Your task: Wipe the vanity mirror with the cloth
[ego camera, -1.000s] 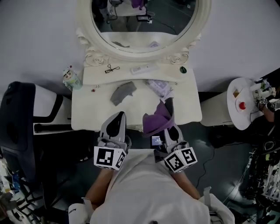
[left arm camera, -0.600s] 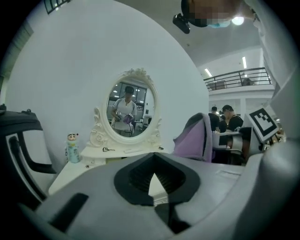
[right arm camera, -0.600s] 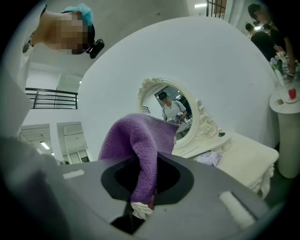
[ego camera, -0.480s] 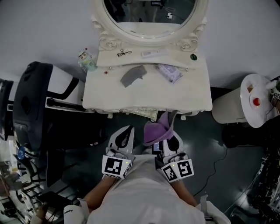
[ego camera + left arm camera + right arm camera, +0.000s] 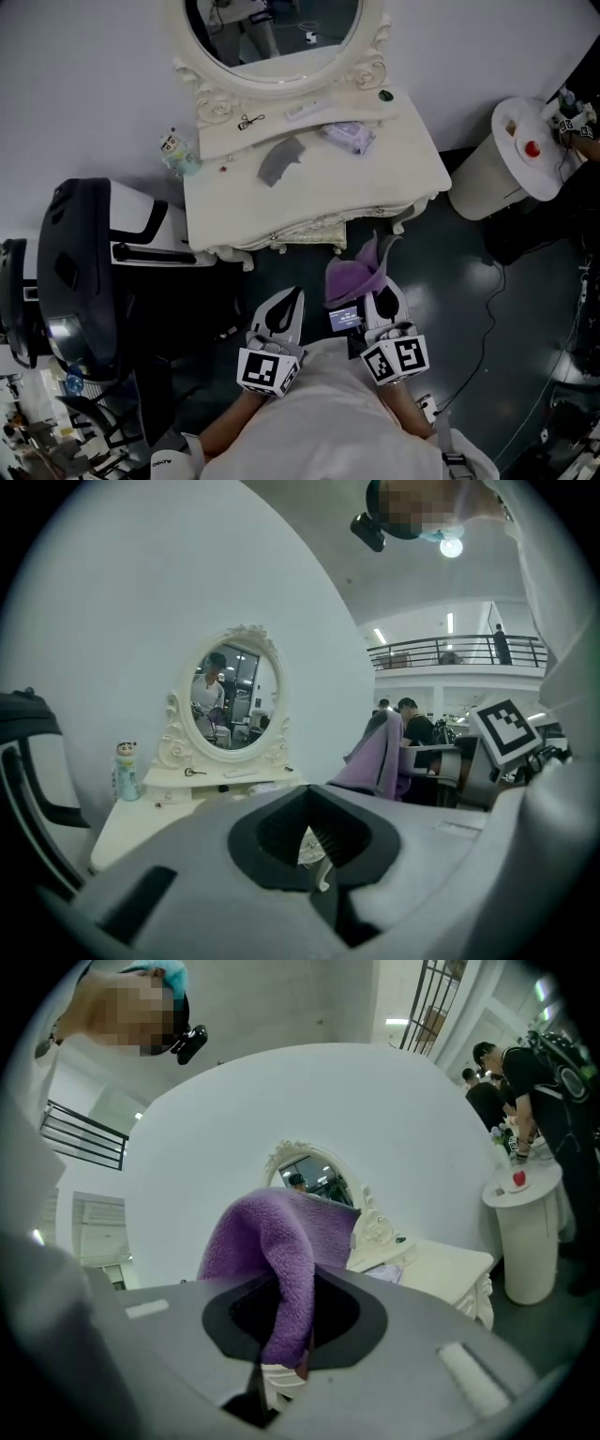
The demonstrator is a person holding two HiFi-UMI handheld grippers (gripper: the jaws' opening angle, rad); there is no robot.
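Note:
The oval vanity mirror (image 5: 272, 37) in its carved white frame stands at the back of the white dressing table (image 5: 375, 183), far ahead of both grippers. My right gripper (image 5: 382, 298) is shut on a purple cloth (image 5: 361, 272), which bunches up out of its jaws over the dark floor in front of the table. In the right gripper view the purple cloth (image 5: 281, 1260) hides part of the mirror (image 5: 314, 1180). My left gripper (image 5: 281, 314) is shut with nothing in it, beside the right one. From the left gripper view the mirror (image 5: 230, 705) is small and distant.
On the table lie a grey cloth (image 5: 279, 159), a packet of wipes (image 5: 347, 138), an eyelash curler (image 5: 247, 121) and a white remote (image 5: 307, 110). A small figurine bottle (image 5: 173, 150) stands at the table's left. A black chair (image 5: 84, 272) is left; a white round stand (image 5: 511, 155) is right.
Both grippers, with the cloth, have drawn back from the table's front edge to well out over the floor. The view has swung, so the table now sits up and left.

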